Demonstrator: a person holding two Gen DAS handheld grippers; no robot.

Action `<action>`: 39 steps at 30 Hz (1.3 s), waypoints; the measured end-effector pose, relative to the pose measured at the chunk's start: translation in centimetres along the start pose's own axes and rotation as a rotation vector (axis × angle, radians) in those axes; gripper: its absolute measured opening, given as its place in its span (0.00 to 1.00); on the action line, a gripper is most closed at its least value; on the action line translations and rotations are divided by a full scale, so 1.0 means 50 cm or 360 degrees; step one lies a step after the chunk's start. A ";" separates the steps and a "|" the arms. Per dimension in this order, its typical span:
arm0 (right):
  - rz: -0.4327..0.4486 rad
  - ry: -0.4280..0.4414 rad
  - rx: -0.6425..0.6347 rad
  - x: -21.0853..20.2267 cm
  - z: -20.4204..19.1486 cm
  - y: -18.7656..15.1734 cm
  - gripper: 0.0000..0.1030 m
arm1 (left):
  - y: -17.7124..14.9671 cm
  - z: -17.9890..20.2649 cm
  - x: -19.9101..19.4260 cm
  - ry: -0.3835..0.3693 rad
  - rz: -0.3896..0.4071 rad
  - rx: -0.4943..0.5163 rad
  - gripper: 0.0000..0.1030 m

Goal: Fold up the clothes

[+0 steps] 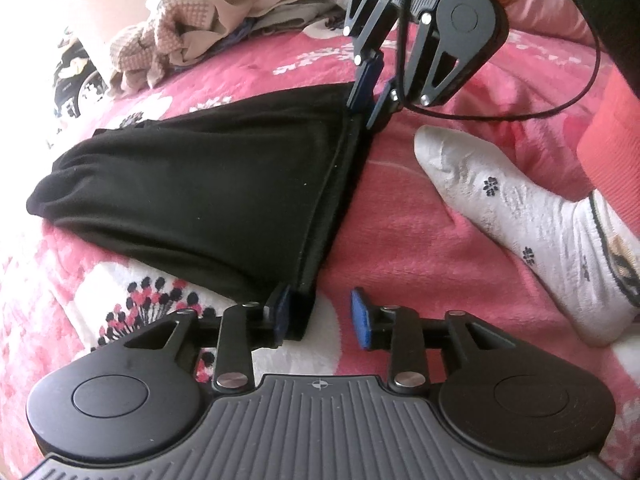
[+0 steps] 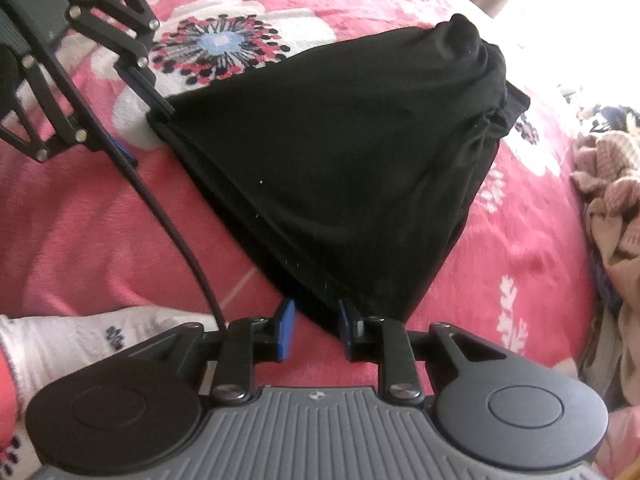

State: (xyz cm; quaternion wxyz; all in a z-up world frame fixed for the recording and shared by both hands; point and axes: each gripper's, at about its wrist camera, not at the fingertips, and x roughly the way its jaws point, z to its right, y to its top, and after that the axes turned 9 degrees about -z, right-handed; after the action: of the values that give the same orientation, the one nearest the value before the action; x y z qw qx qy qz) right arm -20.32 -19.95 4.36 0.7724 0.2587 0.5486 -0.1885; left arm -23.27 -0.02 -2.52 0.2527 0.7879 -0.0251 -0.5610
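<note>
On the pink flowered bed blanket (image 1: pixel 400 208) lies the folded black garment (image 1: pixel 192 192). At its left corner the left gripper (image 1: pixel 320 316) stands with fingers apart; at its right corner the right gripper (image 2: pixel 314 328), likewise parted. No readable writing shows anywhere.

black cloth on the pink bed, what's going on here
A person with a two-finger gripper in each hand is folding a black garment on a pink flowered blanket. The left gripper and right gripper each sit at one end of its near folded edge, fingers apart, so the cloth looks just released and lies flat. The person's white sock rests beside it, and a beige clothes pile waits farther back.
</note>
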 end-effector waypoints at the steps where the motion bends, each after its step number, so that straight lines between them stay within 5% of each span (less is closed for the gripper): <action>1: 0.0008 0.0023 0.0016 -0.009 0.008 -0.002 0.25 | 0.000 0.000 -0.001 -0.0010 -0.0005 -0.0008 0.33; 9: 0.0265 0.0236 0.0308 -0.075 0.085 0.043 0.26 | -0.016 0.006 -0.017 -0.0222 -0.0023 -0.0002 0.34; 15: 0.0349 0.0301 0.0210 -0.068 0.057 0.108 0.26 | -0.032 -0.038 -0.034 -0.0369 -0.0013 -0.0069 0.35; 27: 0.0369 0.0423 0.0043 -0.038 -0.031 0.173 0.27 | -0.051 -0.303 0.025 -0.0796 -0.0130 -0.1116 0.39; 39: 0.0361 0.0373 0.0134 -0.018 -0.096 0.176 0.42 | -0.007 -0.326 0.122 -0.1046 -0.0348 -0.1476 0.40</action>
State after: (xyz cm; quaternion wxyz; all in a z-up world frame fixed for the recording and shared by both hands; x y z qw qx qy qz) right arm -19.13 -10.03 5.62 0.7079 0.3711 0.5939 -0.0915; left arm -6.47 4.37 -4.02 0.4911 0.3773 0.2277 -0.7514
